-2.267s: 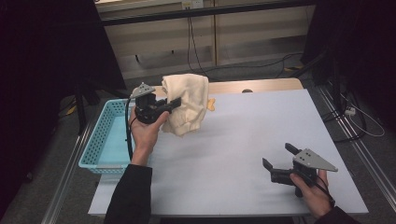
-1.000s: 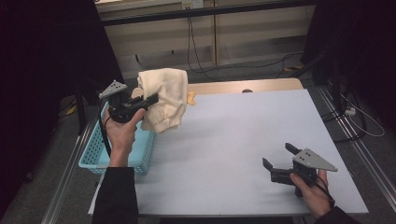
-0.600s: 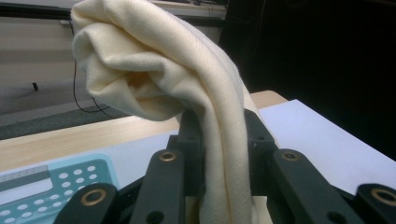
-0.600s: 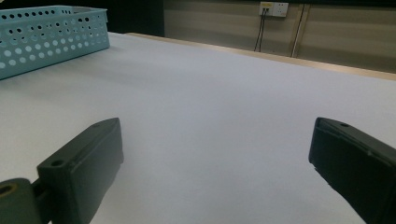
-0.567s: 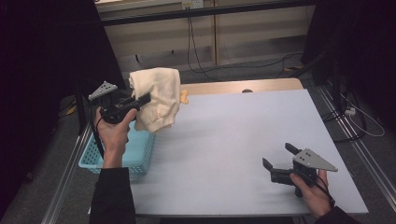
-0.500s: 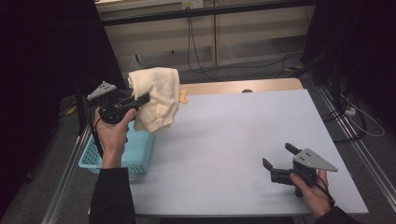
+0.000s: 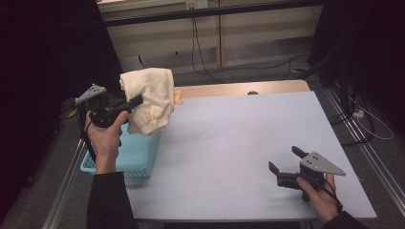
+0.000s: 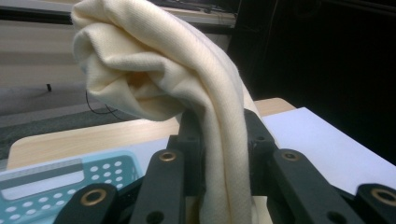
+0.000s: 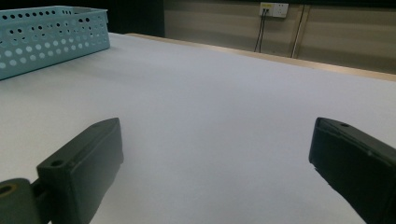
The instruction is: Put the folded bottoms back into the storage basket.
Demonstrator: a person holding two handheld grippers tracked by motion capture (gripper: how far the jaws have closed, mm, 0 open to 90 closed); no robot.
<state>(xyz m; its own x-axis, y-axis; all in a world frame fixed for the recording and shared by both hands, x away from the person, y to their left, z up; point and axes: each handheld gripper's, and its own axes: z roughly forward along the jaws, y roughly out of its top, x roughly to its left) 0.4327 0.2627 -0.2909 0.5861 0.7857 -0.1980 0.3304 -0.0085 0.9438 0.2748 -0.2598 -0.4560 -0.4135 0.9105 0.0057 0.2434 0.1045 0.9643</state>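
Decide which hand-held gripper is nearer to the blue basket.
Left. The left hand-held gripper hangs just above the blue basket, clamping a cream cloth; the right hand-held gripper rests across the table.

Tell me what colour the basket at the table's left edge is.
Light turquoise blue, with round perforations in its walls; the basket shows best in the right gripper view.

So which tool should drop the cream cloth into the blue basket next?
Left. The left tool is already shut on the cream cloth, held up right by the blue basket. The right tool sits open and empty at the table's far corner.
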